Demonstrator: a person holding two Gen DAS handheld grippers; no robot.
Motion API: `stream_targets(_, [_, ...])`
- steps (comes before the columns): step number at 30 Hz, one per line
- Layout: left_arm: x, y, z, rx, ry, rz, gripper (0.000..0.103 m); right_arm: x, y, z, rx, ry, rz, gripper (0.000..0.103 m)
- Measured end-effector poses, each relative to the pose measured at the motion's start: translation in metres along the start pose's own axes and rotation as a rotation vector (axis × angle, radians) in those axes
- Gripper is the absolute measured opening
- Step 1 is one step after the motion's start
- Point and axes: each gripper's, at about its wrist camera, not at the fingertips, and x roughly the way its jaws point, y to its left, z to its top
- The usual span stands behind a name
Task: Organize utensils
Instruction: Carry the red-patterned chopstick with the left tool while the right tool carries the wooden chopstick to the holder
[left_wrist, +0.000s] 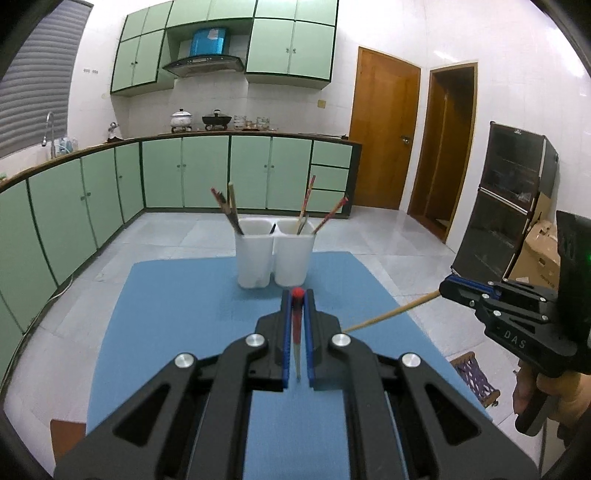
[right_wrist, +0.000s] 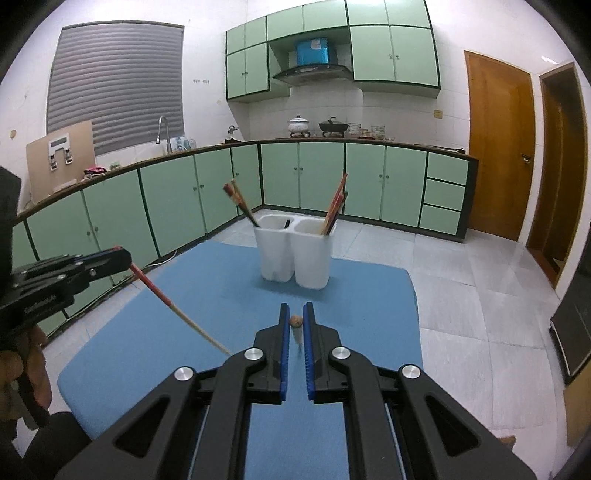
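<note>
A white two-compartment utensil holder (left_wrist: 275, 254) stands at the far end of the blue mat (left_wrist: 177, 317), with chopsticks leaning in both compartments; it also shows in the right wrist view (right_wrist: 295, 254). My left gripper (left_wrist: 297, 295) is shut on a red-ended chopstick (left_wrist: 296, 325), held above the mat just short of the holder. That chopstick (right_wrist: 173, 308) slants down from the left gripper (right_wrist: 123, 258) in the right wrist view. My right gripper (right_wrist: 295, 314) is shut on a plain wooden chopstick (right_wrist: 296, 326), whose shaft (left_wrist: 391, 314) shows in the left wrist view.
The blue mat (right_wrist: 221, 295) covers a small table on a tiled floor. Green kitchen cabinets (left_wrist: 207, 173) run along the back and left. A dark cabinet (left_wrist: 509, 199) and cardboard boxes stand at the right, wooden doors (left_wrist: 384, 129) behind.
</note>
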Motion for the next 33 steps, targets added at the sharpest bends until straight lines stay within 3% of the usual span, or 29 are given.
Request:
stream_targets(8, [0.038,0.01,0.031,0.018,0.033,-0.017,0.005,0.034,-0.009,0.033,-0.029,0.026,0.032,0.007])
stream_targets(19, [0.069,0.014,0.045,0.039,0.06,-0.024,0.005,0.067,-0.018,0.066,-0.031,0.064,0.084,0.007])
stream_targets(33, [0.098,0.014,0.063,0.036,0.112,-0.026,0.005,0.102,-0.024,0.098,-0.03,0.131,0.091,0.007])
